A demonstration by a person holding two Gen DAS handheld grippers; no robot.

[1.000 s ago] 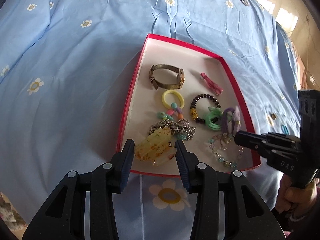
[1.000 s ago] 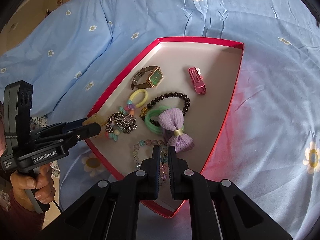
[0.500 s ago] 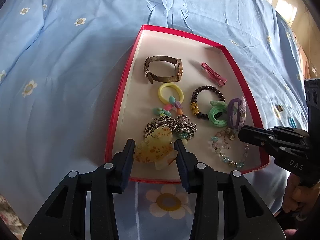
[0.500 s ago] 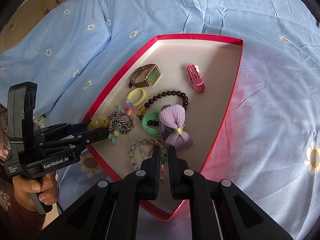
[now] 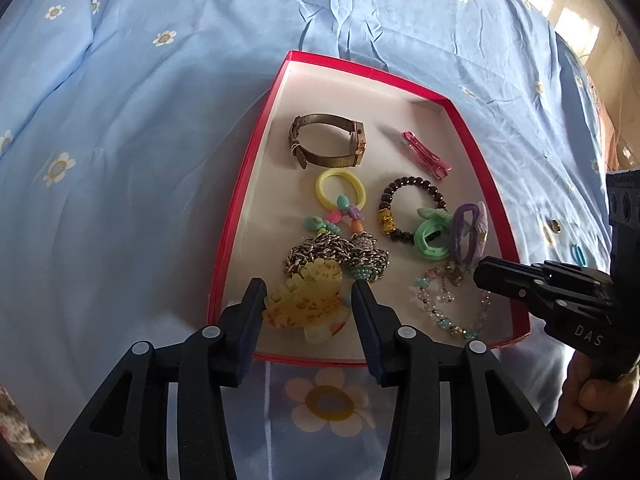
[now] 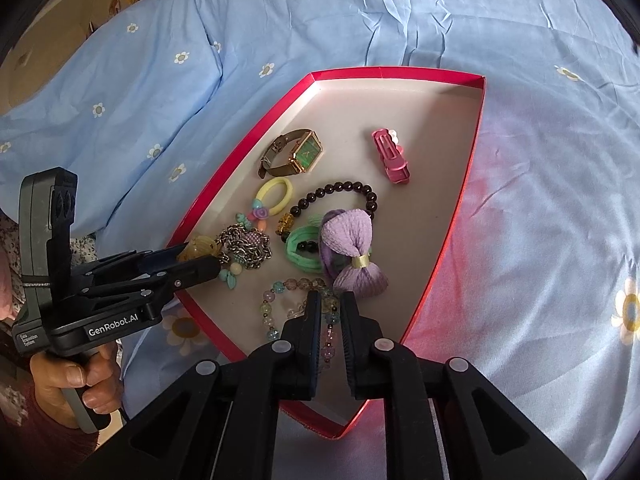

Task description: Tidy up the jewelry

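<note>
Hair clip (image 5: 306, 304) now loose btwn left claw (image 5: 308, 294); right claw (image 6: 330, 303) just parted slightly.

Bright daylight, sharp centre, heavy fisheye at the rims.
I see sun glare at upper right in the left view, a soft red cast beside the tray (image 6: 464, 208), and dark vignetted corners.

Black left hand-held gripper (image 5: 308, 298), grey rivets, "GenRobot.AI" lettering, dark red sleeve (image 6: 24, 432)
</note>
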